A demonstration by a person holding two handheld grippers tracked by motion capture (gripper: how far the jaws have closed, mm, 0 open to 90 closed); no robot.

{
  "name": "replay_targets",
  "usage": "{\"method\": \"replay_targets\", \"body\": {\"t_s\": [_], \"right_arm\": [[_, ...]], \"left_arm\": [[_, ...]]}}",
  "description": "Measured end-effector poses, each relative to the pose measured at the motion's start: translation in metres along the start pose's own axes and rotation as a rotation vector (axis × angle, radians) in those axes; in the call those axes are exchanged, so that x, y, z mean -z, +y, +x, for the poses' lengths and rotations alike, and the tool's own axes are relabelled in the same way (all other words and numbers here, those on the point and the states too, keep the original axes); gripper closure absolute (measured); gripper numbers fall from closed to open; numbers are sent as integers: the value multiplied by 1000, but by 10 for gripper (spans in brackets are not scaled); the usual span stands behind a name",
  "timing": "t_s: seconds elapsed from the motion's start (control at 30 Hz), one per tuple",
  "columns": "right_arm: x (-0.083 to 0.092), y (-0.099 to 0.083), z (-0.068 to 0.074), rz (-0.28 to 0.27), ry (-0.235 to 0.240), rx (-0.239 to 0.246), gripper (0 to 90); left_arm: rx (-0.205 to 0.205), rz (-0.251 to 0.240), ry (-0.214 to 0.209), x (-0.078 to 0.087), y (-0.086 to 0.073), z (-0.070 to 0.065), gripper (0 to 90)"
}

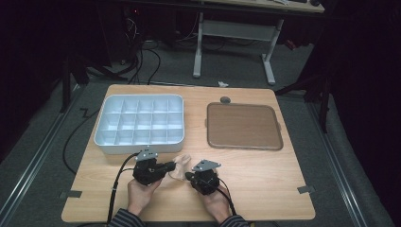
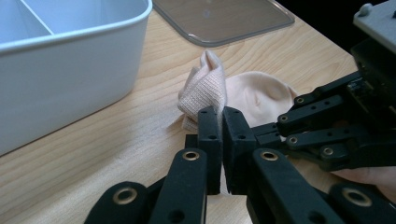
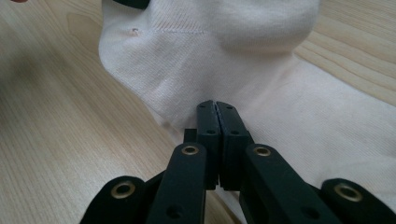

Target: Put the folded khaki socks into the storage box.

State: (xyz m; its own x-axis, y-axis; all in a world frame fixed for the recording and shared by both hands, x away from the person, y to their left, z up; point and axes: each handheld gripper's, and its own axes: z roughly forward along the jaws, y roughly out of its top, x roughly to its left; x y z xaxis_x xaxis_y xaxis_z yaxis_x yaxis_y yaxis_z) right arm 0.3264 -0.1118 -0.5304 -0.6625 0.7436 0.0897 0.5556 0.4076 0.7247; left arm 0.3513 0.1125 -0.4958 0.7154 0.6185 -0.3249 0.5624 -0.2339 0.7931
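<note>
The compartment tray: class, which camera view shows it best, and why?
The high view: the whole white compartment tray with its grid of cells is seen from above. The left gripper view catches just a corner and outer wall; the right gripper view looks at the sock.

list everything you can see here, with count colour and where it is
sock: 1, pale pink, near edge of the table, between the two tools, pinched by both
compartment box: 1, white, many small cells, left half of the table, behind the left tool
lid or tray: 1, brown, flat, right half of the table
table: 1, light wood, centre of the high view
small round thing: 1, dark grey, on the table at its far edge, behind the brown tray
desk: 1, white legs, on the floor beyond the table
cables: several, black, on the floor at far left
left tool: 1, black, shut on the sock
right tool: 1, black, shut on the sock
hands: 2, striped sleeves, bottom edge
</note>
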Motion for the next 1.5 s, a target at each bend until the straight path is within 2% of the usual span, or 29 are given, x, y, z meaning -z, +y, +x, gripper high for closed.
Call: {"method": "replay_targets", "body": {"t_s": [0.23,0.37,0.47,0.63,0.73,0.77,0.83,1.0,1.17,1.23,1.37,1.5], "right_arm": [[-6,5,4,4,15,5,887],[-8,8,6,2,42,-1,859],[-1,9,6,-15,37,-6,840],[17,8,0,-51,1,-6,826],[34,4,-10,-84,-54,-26,818],[42,1,-17,-93,-94,-43,799],[45,-1,-19,-93,-108,-51,792],[57,-14,-34,-93,-202,-81,755],[57,-21,-41,-90,-206,-123,724],[55,-21,-41,-87,-204,-126,722],[46,-27,-46,-51,-194,-158,723],[41,-31,-47,-36,-186,-161,775]], "left_arm": [[0,-15,-5,2,2,-1,874],[-14,-8,16,6,1,0,874],[-6,-4,23,7,0,2,873],[-1,-2,27,6,1,2,873],[-9,5,34,6,1,1,873],[-6,3,34,5,1,0,873],[-6,3,35,5,1,0,873],[-27,12,42,2,2,-4,873],[-24,15,42,2,2,-6,873],[-24,17,40,1,3,-6,873],[-29,21,37,-2,3,-9,873],[-32,22,29,-5,3,-11,873]]}}
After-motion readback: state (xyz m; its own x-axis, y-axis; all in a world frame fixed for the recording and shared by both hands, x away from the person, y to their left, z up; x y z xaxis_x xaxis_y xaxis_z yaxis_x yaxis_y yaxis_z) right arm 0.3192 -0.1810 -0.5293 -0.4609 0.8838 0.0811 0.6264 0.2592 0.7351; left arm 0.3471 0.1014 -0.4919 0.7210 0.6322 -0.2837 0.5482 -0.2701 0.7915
